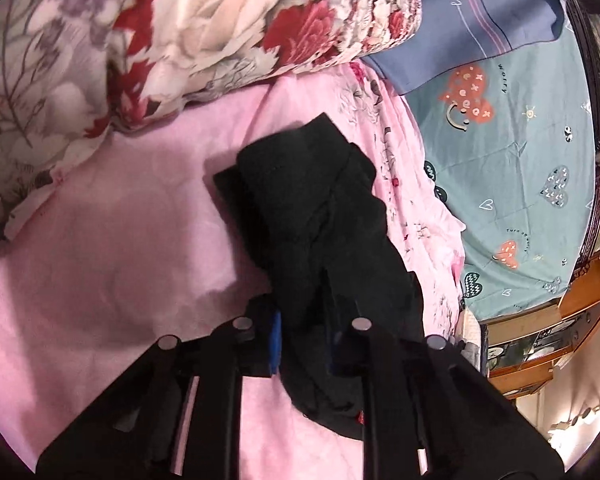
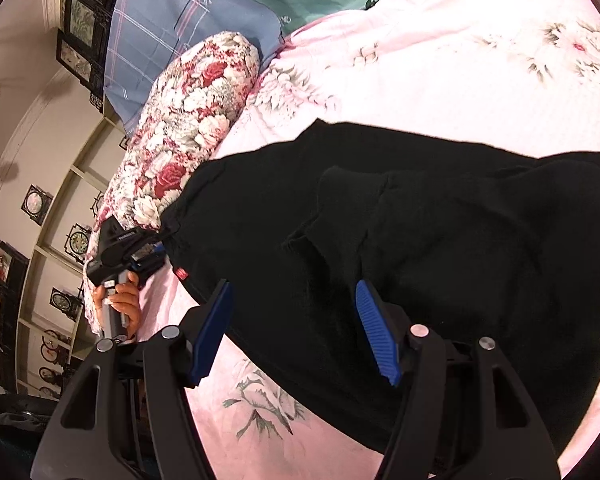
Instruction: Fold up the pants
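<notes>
Black pants lie bunched on the pink bedsheet. My left gripper is shut on a fold of this black cloth, which fills the gap between its fingers and hangs down past them. In the right wrist view the pants spread flat across the sheet, with a small red tag at their left corner. There a hand holds the left gripper against that corner. My right gripper is open over the pants' near edge, its blue pads wide apart and gripping nothing.
A rolled floral quilt lies along the far side of the pants. Beyond it are a blue plaid pillow and a teal printed sheet. Wooden furniture edges the bed; wall shelves hold framed pieces.
</notes>
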The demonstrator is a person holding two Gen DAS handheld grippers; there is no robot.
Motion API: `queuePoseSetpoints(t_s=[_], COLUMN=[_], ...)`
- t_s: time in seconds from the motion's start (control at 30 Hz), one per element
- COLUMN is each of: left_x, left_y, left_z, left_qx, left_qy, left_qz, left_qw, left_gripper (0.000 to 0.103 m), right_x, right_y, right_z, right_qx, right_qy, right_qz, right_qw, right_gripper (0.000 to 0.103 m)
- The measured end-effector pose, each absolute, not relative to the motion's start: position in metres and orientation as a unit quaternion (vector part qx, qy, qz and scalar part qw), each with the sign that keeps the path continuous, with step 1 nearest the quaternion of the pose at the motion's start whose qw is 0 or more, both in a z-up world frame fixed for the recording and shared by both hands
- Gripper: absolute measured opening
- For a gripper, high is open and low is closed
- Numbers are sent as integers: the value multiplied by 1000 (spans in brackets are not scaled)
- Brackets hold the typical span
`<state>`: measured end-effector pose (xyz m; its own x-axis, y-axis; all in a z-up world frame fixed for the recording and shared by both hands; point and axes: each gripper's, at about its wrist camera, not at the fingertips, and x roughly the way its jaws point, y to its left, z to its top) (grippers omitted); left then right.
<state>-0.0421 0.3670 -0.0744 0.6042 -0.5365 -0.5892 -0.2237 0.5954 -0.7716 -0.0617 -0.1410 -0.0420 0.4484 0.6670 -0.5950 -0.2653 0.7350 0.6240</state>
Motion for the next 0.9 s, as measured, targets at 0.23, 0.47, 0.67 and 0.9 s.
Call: queuePoseSetpoints(t_s=[0.23, 0.47, 0.67, 0.9], left_x=[-41, -37, -21, -40], left_y=[344, 306, 201, 24], left_z=[-35, 13, 58, 62], left_qx=[-349, -286, -178, -44], left_qy=[409, 371, 355, 364], left_qz=[-86, -126, -204, -361], left_qw=[839, 875, 895, 857], left_gripper=[12, 10, 10, 9], right_x=[-57, -49, -74, -123], right_y=[-139, -161, -234, -323], right_z=[-47, -66, -45, -55], right_qx=[226, 304, 335, 421], right_qy=[451, 477, 411, 349], right_qz=[279, 284, 222, 171], right_qw=[817, 774, 818, 819], right_gripper=[64, 72, 75, 76])
